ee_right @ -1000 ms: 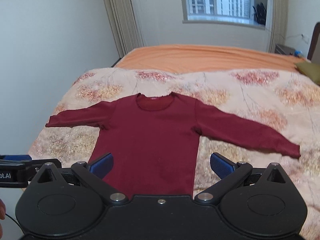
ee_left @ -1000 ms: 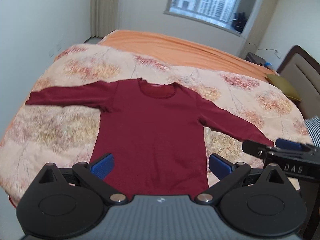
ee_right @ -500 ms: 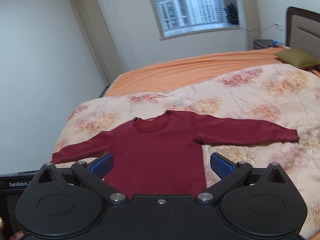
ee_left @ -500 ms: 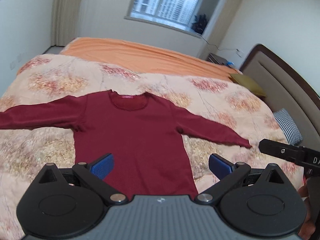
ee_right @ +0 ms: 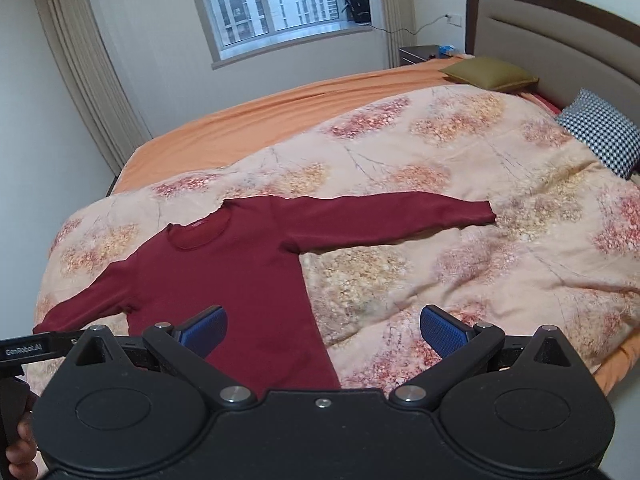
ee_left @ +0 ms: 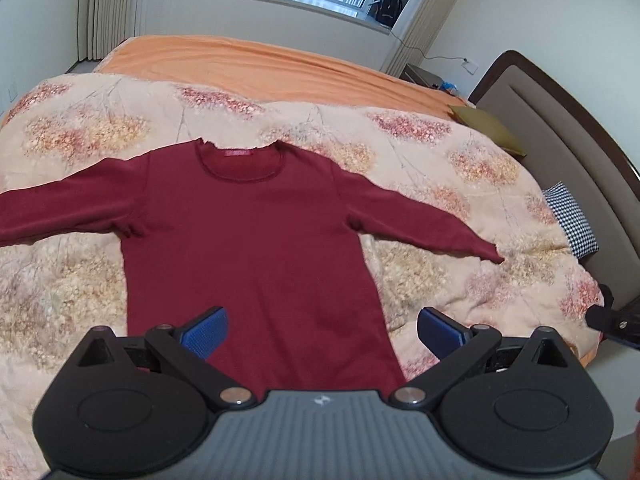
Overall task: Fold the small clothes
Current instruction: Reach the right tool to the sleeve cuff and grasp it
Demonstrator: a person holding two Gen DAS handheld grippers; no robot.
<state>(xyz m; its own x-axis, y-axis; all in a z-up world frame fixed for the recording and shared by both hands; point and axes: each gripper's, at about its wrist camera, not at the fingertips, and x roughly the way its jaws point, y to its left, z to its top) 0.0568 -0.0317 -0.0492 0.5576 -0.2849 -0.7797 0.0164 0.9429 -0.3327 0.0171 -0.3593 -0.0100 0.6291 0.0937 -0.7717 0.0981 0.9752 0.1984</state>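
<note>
Burgundy long-sleeved top [ee_left: 252,236] lies flat on the floral quilt [ee_left: 420,148], both sleeves spread wide, nothing folded yet. Left gripper [ee_left: 322,326] and right gripper [ee_right: 323,326] hover near its hem, jaws apart and empty; every fold remains, I'd say.

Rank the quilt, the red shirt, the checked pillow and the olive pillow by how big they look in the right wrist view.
1. Quilt
2. Red shirt
3 and 4. Checked pillow and olive pillow: they look alike, and the olive one lies farther off, so no ranking.
</note>
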